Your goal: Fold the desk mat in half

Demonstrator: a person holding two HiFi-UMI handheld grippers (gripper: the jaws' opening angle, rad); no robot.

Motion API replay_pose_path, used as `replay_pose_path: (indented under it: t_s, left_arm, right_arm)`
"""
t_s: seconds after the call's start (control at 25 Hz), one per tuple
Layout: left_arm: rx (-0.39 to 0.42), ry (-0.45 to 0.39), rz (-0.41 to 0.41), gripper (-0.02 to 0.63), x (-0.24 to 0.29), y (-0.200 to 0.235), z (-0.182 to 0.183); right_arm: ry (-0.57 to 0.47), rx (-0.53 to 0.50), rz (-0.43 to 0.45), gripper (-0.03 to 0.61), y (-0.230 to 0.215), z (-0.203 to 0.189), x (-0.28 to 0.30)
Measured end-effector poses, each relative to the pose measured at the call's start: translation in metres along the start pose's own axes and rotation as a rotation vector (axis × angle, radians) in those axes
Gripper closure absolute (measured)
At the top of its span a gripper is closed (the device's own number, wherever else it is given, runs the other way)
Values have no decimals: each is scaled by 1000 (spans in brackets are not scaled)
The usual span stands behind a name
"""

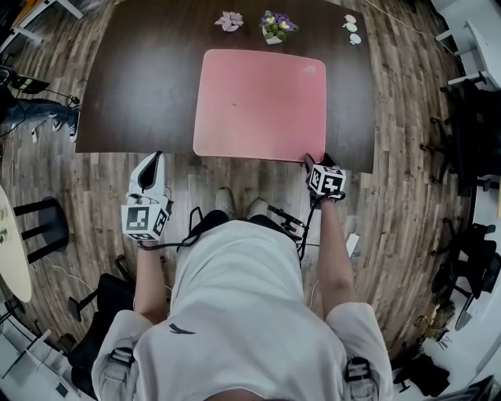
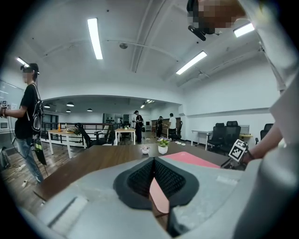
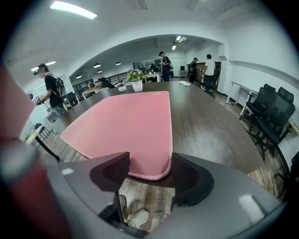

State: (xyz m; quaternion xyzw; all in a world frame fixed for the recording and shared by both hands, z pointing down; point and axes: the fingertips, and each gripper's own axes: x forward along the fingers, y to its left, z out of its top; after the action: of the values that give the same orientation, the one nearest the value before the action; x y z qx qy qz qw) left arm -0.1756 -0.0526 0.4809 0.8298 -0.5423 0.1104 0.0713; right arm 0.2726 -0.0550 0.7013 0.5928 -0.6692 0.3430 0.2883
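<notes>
A pink desk mat lies flat and unfolded on the dark brown table. Its near edge runs along the table's front edge. My right gripper is at the mat's near right corner. In the right gripper view, the rounded corner of the mat lies between the wide-open jaws of the right gripper, and the pads do not press on it. My left gripper hangs in front of the table's near edge, left of the mat and touching nothing. In its own view, the left gripper has its pads together, with the mat off to the right.
At the far edge of the table stand a small potted plant, a pink flower ornament and a few small oval items. Black office chairs stand to the right. Several people stand further back in the room.
</notes>
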Motion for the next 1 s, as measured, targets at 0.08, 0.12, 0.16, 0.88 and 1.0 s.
replay_pose_path:
  t_s: [0.08, 0.12, 0.16, 0.88, 1.0]
  left_arm:
    - [1, 6, -8, 606, 2, -1, -1]
    - [1, 9, -11, 606, 4, -2, -2]
    - [1, 12, -15, 606, 5, -2, -3]
    - [-19, 2, -42, 606, 15, -12, -4]
    - [-21, -1, -37, 606, 16, -13, -4]
  right_arm:
    - [10, -7, 12, 302, 2, 2, 1]
    - [11, -10, 21, 312, 4, 3, 2]
    - [11, -14, 31, 330, 7, 3, 3]
    - [-110, 46, 202, 543, 38, 31, -14]
    - [-165, 19, 226, 543, 49, 53, -25]
